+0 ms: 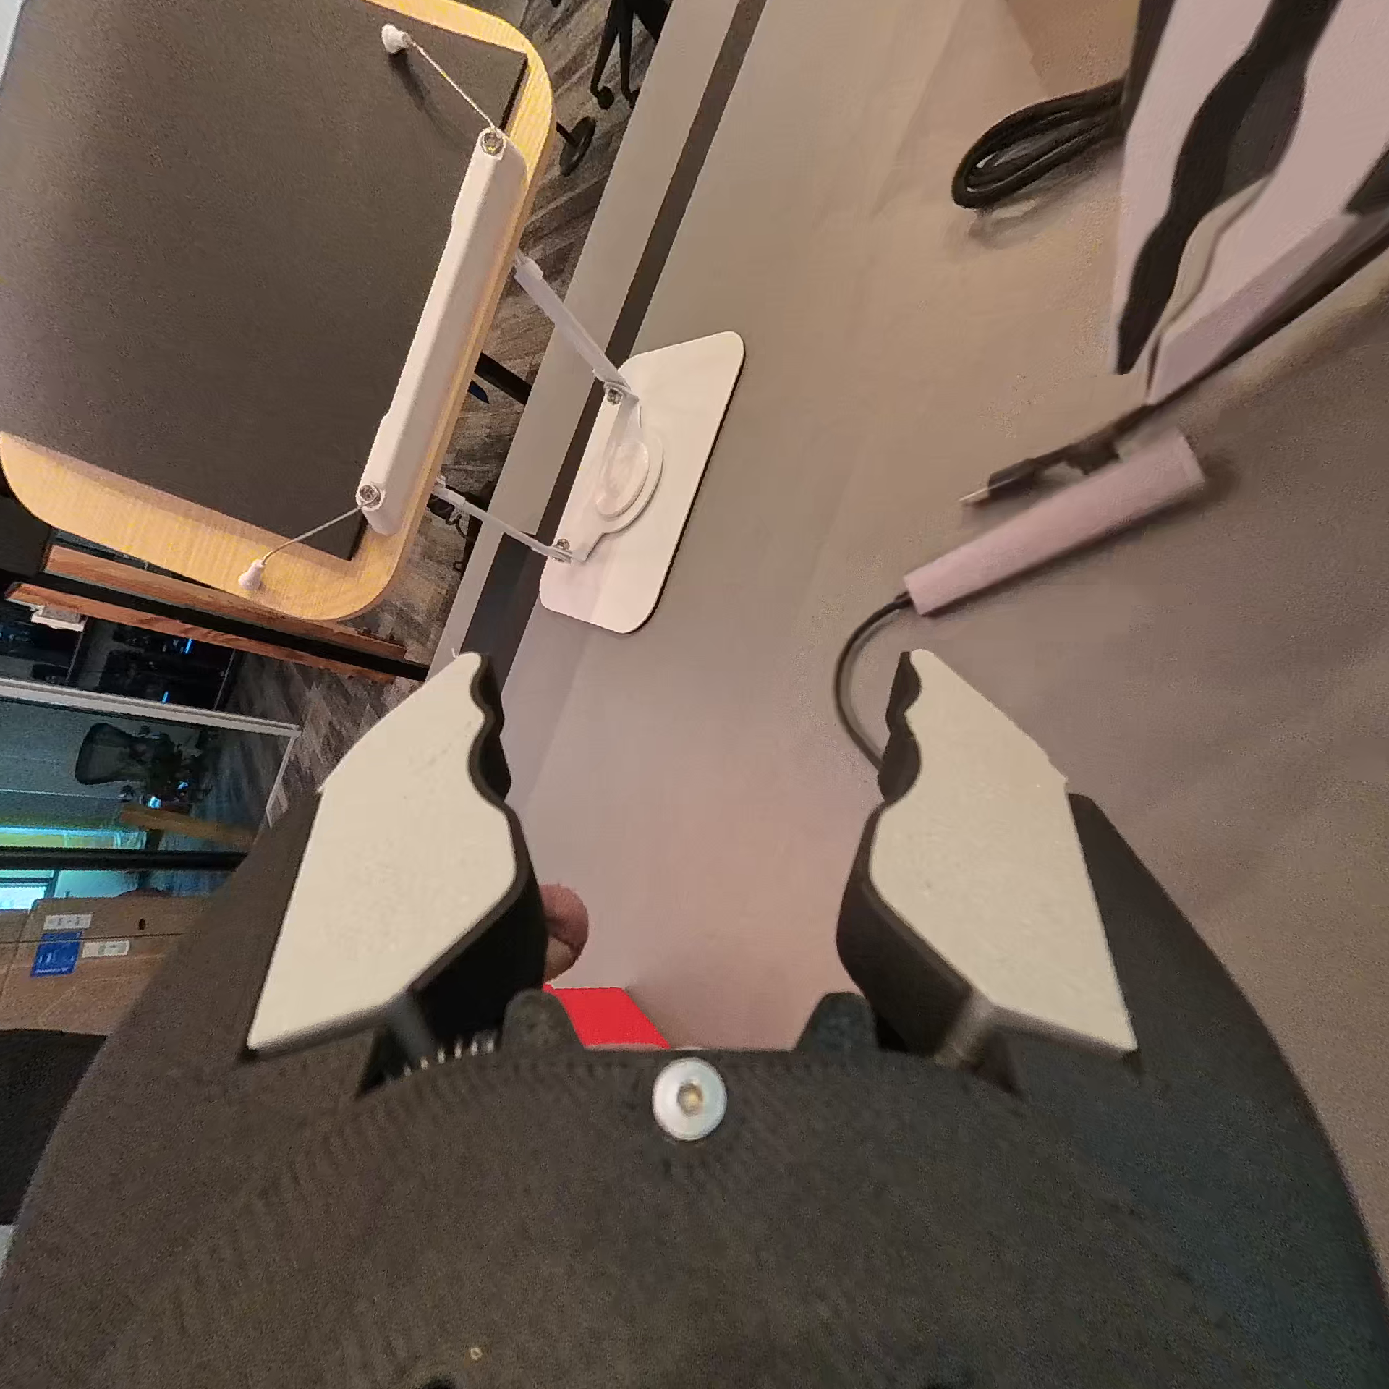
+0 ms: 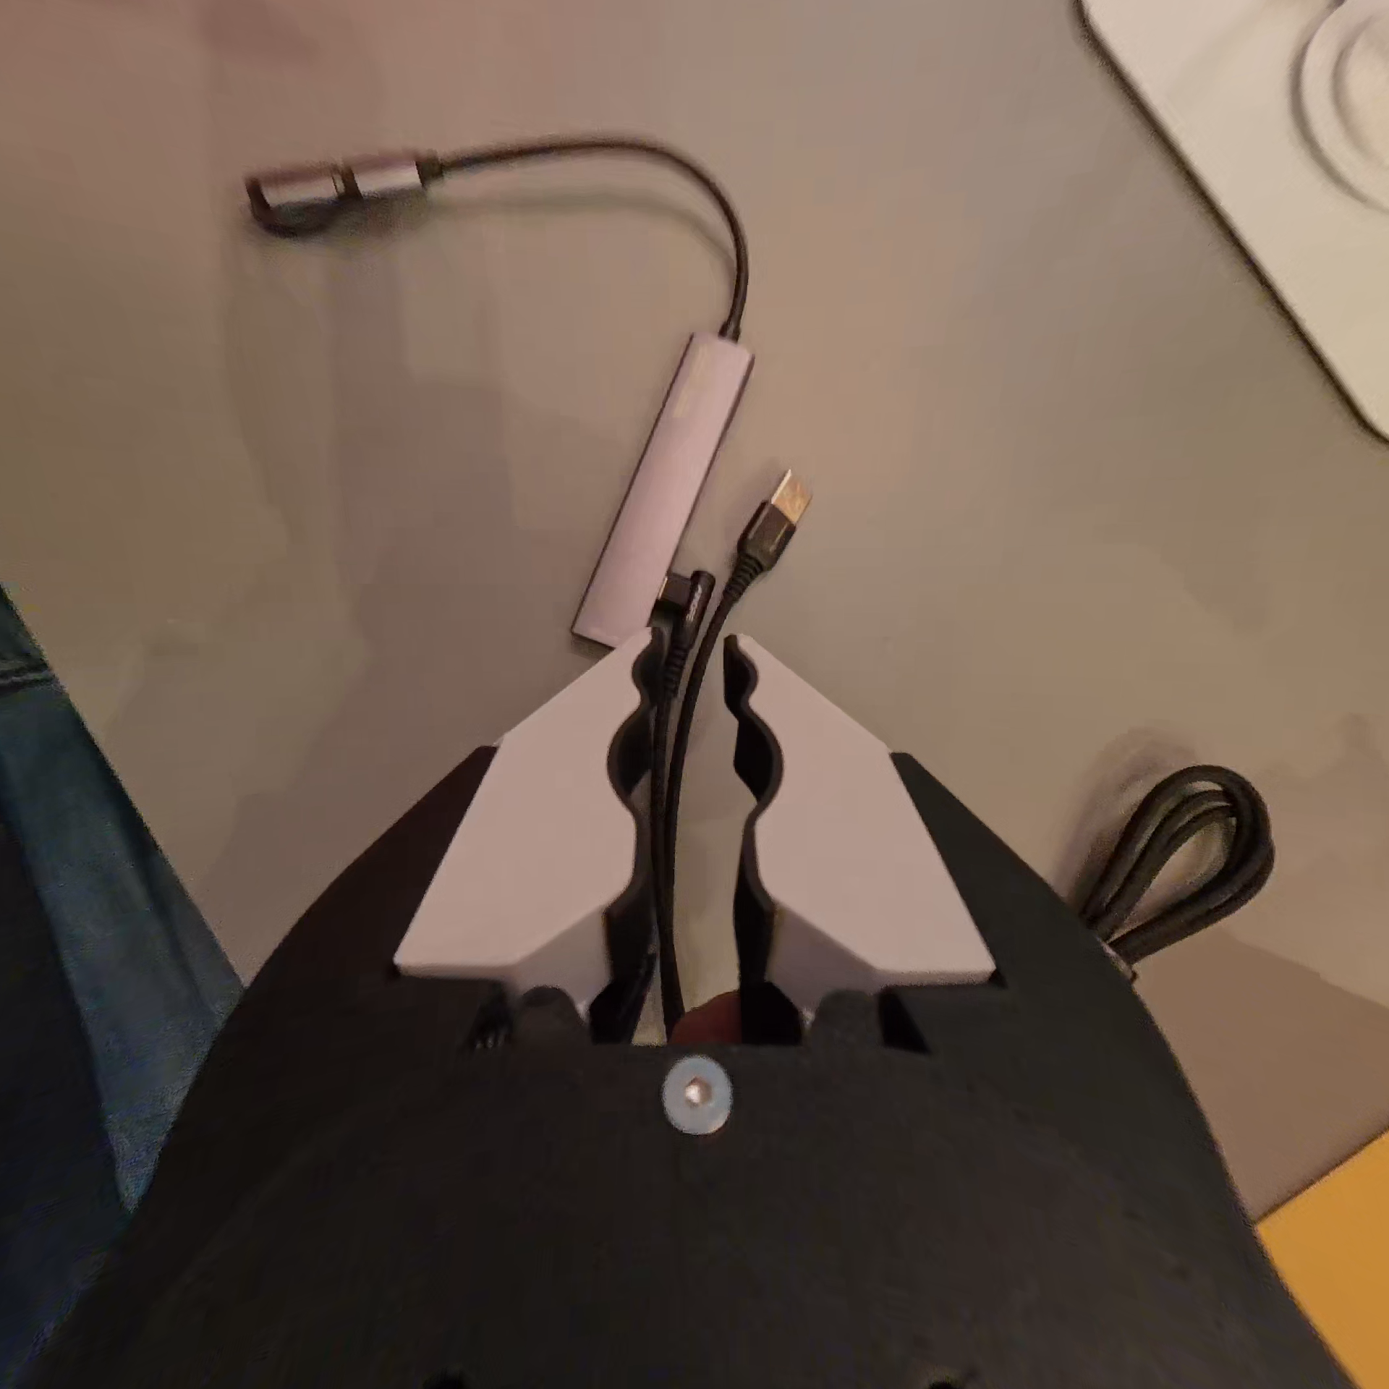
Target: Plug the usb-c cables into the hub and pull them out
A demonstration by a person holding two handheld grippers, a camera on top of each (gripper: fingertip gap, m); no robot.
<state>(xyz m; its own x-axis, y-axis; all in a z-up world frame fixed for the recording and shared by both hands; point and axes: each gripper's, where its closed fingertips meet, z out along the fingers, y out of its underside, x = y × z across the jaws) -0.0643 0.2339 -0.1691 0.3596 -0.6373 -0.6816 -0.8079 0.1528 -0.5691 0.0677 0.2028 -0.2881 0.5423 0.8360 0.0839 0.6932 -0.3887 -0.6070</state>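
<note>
The left gripper is held with its white-faced fingers spread wide apart and nothing between them, above the grey table. The right gripper is seen with its fingers drawn near each other, a narrow gap left between the wavy inner pads; two black braided cables run up through that gap, but whether they are actually pinched cannot be told.

On the table, a white lamp base stands near the far edge, its jointed arm reaching out past the edge. A coil of black cable lies to the right of the right gripper.

The slim grey hub lies flat just beyond the right gripper's fingertips. From its far end a dark lead curves away to a metal plug resting on the table. One cable's black connector is seen touching the hub's near end, apparently seated in a side port. The second cable's connector, with its metal tip bare, lies just beside the hub, unplugged.
</note>
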